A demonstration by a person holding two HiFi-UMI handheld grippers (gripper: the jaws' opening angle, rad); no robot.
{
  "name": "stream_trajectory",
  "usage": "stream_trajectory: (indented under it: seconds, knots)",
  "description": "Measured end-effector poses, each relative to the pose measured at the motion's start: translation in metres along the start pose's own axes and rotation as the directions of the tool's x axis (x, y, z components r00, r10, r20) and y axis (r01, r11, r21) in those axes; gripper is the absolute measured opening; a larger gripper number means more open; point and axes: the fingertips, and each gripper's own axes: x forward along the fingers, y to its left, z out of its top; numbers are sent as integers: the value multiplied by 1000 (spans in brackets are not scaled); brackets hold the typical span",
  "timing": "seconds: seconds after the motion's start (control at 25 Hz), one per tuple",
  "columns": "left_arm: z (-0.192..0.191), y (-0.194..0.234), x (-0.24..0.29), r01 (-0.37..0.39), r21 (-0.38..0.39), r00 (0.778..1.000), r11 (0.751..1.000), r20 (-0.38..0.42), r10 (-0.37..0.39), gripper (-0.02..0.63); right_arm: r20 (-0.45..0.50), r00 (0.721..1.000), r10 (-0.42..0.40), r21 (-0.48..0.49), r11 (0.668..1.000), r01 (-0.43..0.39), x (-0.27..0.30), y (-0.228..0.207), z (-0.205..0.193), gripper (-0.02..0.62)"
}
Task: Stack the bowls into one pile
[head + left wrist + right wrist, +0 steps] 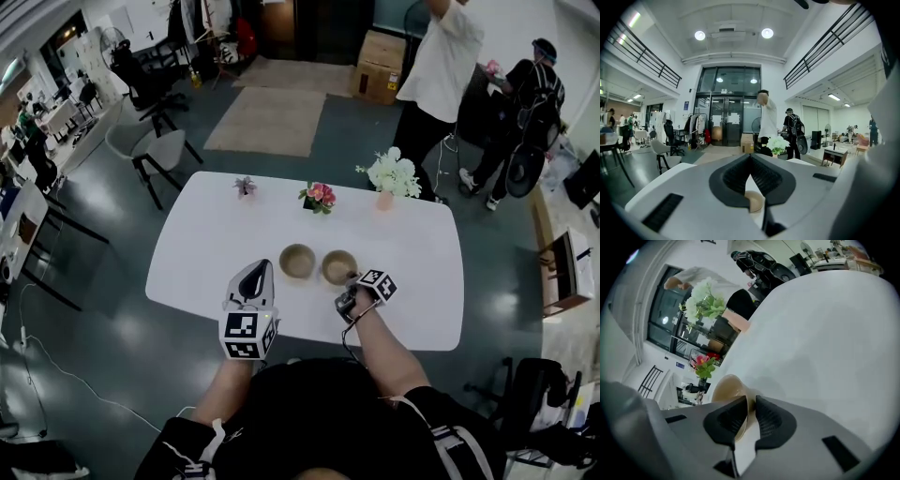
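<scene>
Tan bowl (725, 386), seemingly pinched, right gripper (751, 401)

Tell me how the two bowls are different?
The right bowl has its rim pinched by the right gripper; the left bowl is untouched. The left bowl sits ahead of the shut, empty left gripper; the right bowl doesn't. Both are tan, upright, on the table.
</scene>
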Motion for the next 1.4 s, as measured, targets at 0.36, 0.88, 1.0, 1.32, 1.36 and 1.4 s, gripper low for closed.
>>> stream_trajectory:
  seconds: [0.36, 0.88, 1.0, 1.32, 1.36, 1.4]
  knots:
    - [-2, -7, 10, 12, -12, 1000, 1000, -2, -12, 14, 17, 998, 55, 47, 997, -55, -13, 11, 17, 61]
    - [-5, 16, -2, -50, -43, 999, 998, 11, 50, 14, -86, 980, 180, -136, 972, -191, -7, 96, -2, 64]
    - [-7, 24, -11, -78, -48, 997, 996, 14, 79, 14, -114, 974, 194, -178, 961, -212, -4, 110, -16, 66]
    - [-11, 47, -37, -149, -60, 989, 987, 9, 150, 14, -178, 972, 150, -244, 951, -191, 13, 116, -57, 66]
    - [-13, 49, -40, -156, -63, 988, 986, 7, 156, 14, -182, 973, 141, -255, 949, -185, 16, 115, -60, 66]
    - [-14, 52, -42, -162, -66, 987, 985, 4, 162, 14, -186, 974, 131, -268, 947, -178, 20, 113, -62, 66]
